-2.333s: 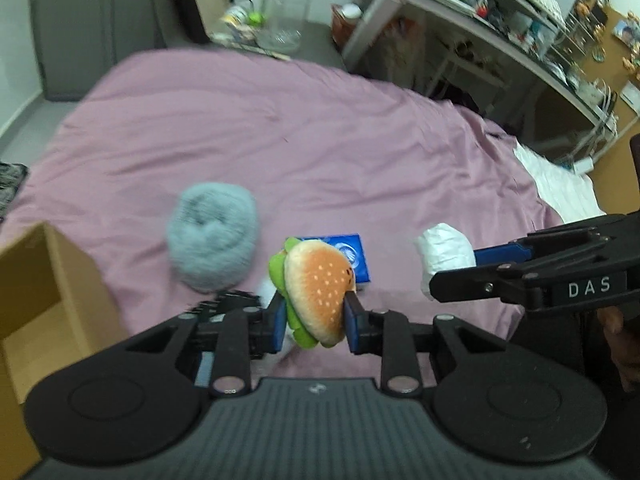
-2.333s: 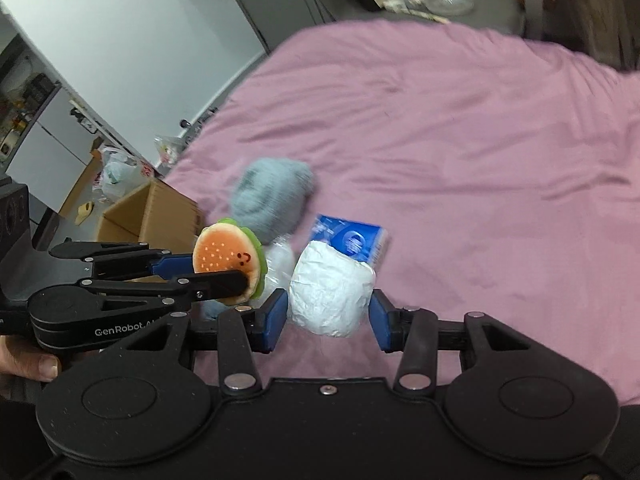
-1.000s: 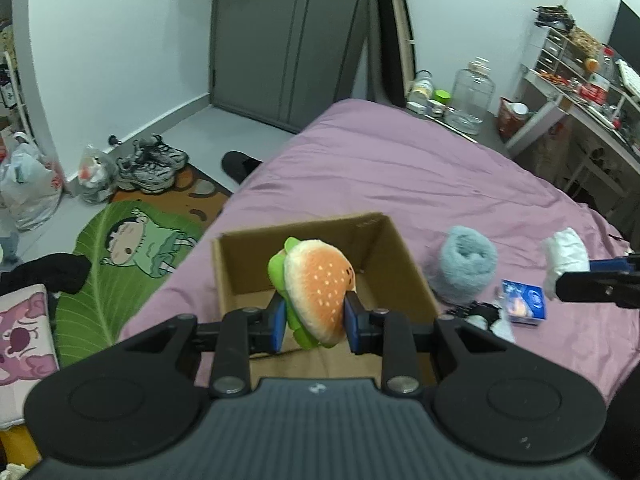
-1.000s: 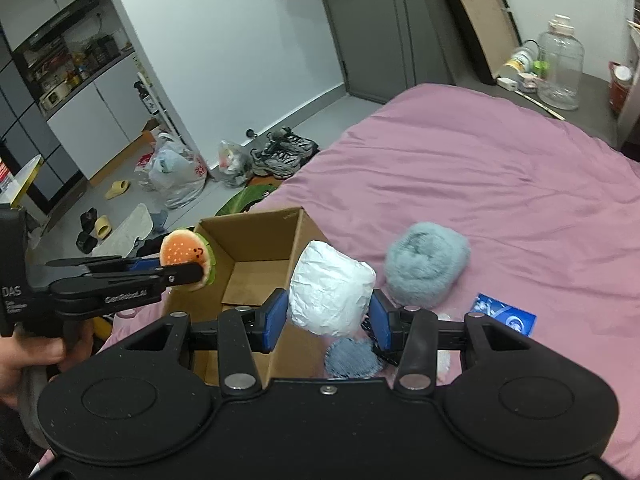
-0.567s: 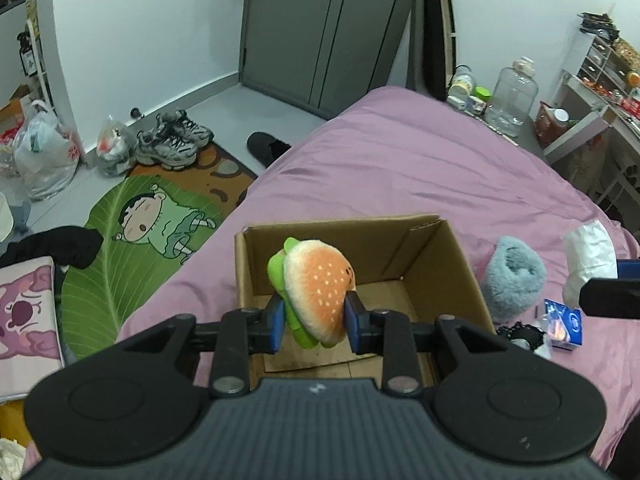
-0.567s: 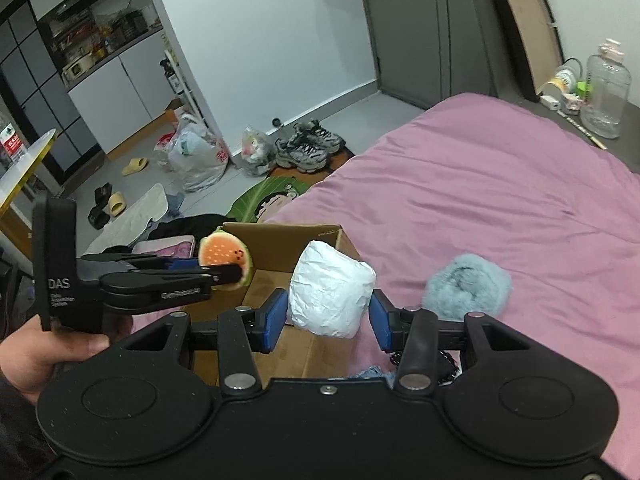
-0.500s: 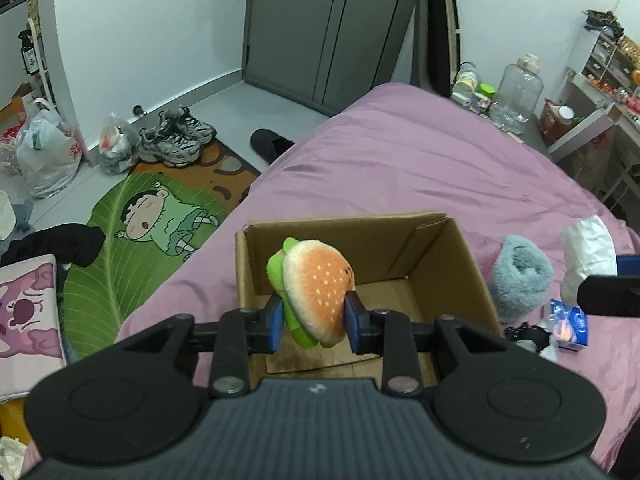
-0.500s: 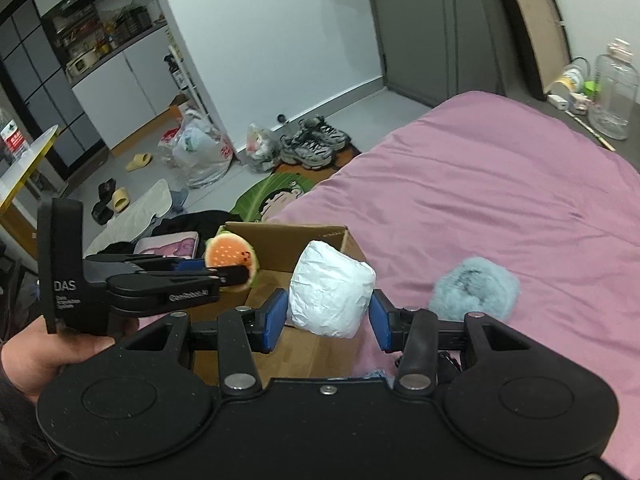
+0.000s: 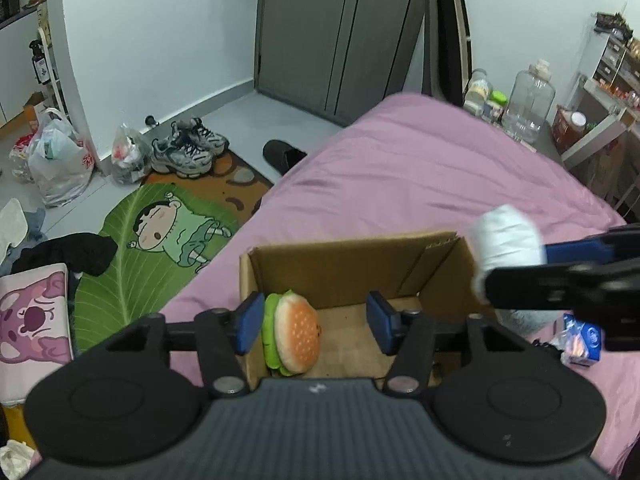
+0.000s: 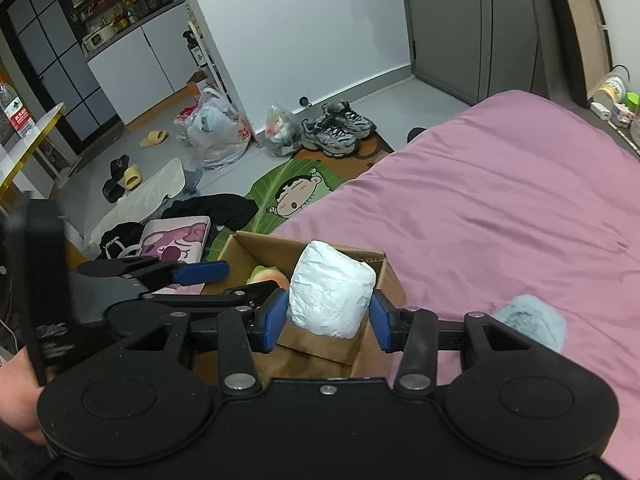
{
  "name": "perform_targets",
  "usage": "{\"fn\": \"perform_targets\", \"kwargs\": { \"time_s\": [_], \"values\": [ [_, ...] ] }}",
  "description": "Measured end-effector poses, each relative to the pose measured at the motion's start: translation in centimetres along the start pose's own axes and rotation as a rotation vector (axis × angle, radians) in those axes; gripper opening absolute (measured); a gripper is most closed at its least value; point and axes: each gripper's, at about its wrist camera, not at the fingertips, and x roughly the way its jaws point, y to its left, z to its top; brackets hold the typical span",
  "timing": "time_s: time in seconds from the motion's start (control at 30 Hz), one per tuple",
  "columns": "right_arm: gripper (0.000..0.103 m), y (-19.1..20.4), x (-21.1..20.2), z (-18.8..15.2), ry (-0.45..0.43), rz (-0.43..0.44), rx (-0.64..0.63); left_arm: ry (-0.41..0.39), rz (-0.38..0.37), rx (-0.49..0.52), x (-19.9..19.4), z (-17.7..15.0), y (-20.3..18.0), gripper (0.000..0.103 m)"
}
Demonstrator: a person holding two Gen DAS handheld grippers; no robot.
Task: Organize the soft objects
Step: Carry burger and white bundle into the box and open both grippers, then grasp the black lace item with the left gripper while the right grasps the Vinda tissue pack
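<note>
1. Left tongs: jaws just opened, apart; plush orange-and-green burger toy loose inside open brown cardboard box.
2. Right tongs: clamped on white crumpled soft bundle, above box's rim.

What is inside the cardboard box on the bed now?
The cardboard box holds the burger plush, lying by its left wall under the left gripper, whose jaws have just opened. The near floor is covered.
</note>
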Motion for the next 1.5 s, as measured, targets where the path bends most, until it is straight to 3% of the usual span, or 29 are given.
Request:
{"fn": "perform_targets", "kwargs": {
  "time_s": [0.37, 0.5, 0.63, 0.8, 1.23, 1.5],
  "values": [
    [0.047, 0.8, 1.5, 0.4, 0.007, 0.04, 0.001, -0.16, 0.106, -0.2, -5.7, -0.6, 2.6, 0.071],
    [0.065, 1.1, 2.0, 0.3, 0.008, 0.037, -0.004, -0.207, 0.137, -0.359, -7.3, -1.6, 3.7, 0.074],
    [0.075, 1.2, 1.0, -0.2, -0.005, 0.026, 0.008, -0.208, 0.152, -0.514, -7.6, -3.0, 4.9, 0.08],
    [0.08, 0.6, -1.2, -0.7, -0.028, 0.007, 0.014, -0.181, 0.181, -0.604, -7.9, -3.7, 5.7, 0.081],
    [0.093, -2.8, -6.0, -3.1, -0.068, -0.043, 0.077, -0.137, 0.176, -0.462, -10.3, -2.8, 3.2, 0.081],
    [0.098, -4.8, -8.6, -4.4, -0.092, -0.073, 0.108, -0.128, 0.095, -0.399, -11.4, -2.0, 0.9, 0.081]
  ]
}}
